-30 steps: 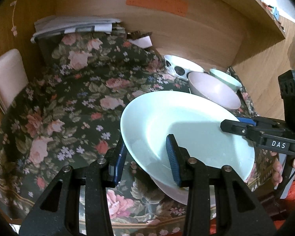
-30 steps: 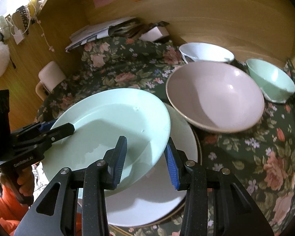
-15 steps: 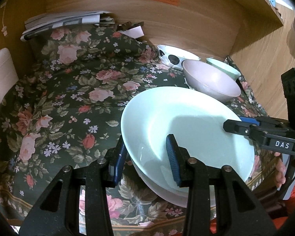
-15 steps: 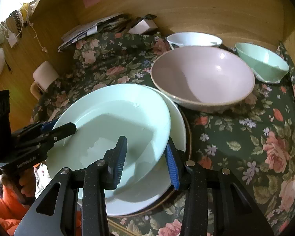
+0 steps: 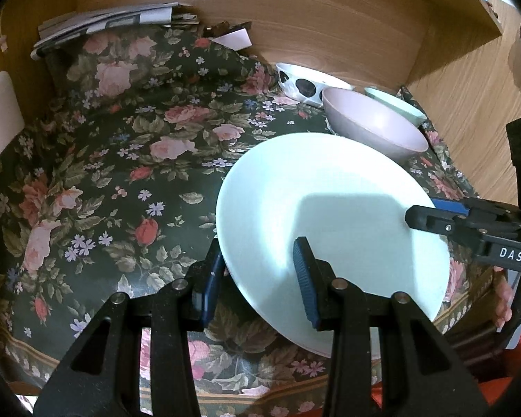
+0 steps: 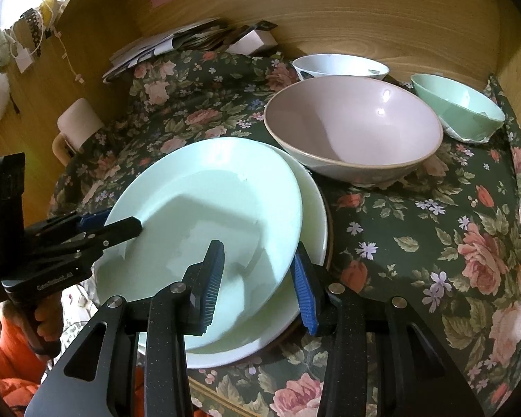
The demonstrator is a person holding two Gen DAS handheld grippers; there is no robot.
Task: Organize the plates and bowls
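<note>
A pale green plate rests on a white plate, which lies on a brown plate on the floral cloth. My left gripper straddles the green plate's near-left rim, one finger under and one over. My right gripper straddles its opposite rim the same way. Both sets of jaws stand apart, a gap showing beside the rim. A large pink bowl, a white spotted bowl and a small green bowl stand behind the stack.
The floral tablecloth covers the table. A pile of papers and a small box lie at the back against the wooden wall. A pale chair back stands at the left.
The green plate has come down and now lies nearly flat on the white plate. Both grippers moved down with it and stayed at its rim.
</note>
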